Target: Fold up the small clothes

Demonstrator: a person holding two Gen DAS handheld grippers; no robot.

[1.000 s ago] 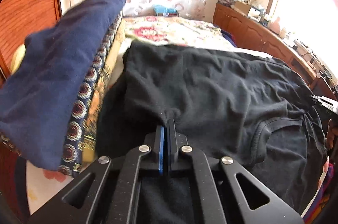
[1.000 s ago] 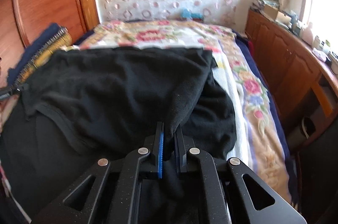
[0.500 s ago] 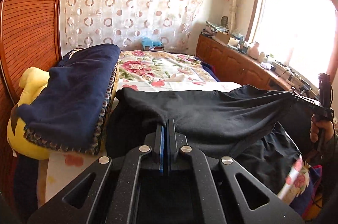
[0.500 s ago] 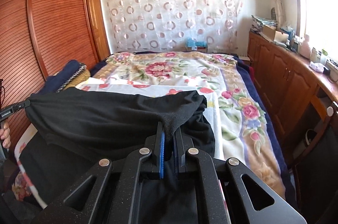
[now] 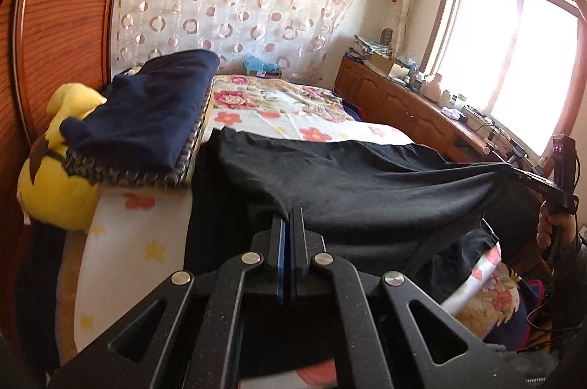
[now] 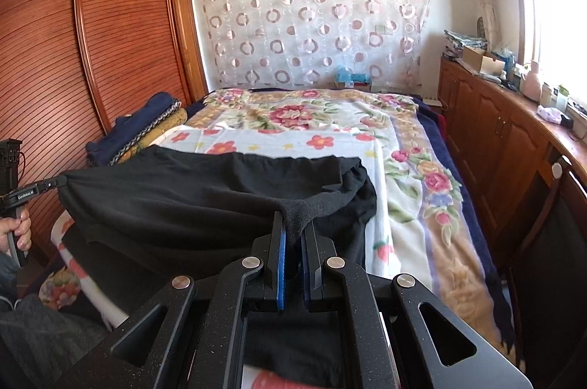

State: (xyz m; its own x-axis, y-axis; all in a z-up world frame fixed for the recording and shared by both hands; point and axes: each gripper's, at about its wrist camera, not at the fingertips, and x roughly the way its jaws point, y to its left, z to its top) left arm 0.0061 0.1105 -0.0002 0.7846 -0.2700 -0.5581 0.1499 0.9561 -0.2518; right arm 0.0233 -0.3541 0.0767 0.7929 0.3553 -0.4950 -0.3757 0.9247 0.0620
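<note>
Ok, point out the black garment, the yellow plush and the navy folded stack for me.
black garment (image 5: 367, 191), left wrist view, on its stretched middle.
yellow plush (image 5: 55, 194), left wrist view, on its body below the stack.
navy stack (image 5: 154, 110), left wrist view, on the top navy layer.

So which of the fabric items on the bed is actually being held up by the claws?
The black garment, pinched at one edge by the left claw and right claw. The folded navy cloth lies untouched at the bedside.

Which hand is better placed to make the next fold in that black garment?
Neither alone: left gripper and right gripper each pinch a corner of the black garment, so probably both together.
</note>
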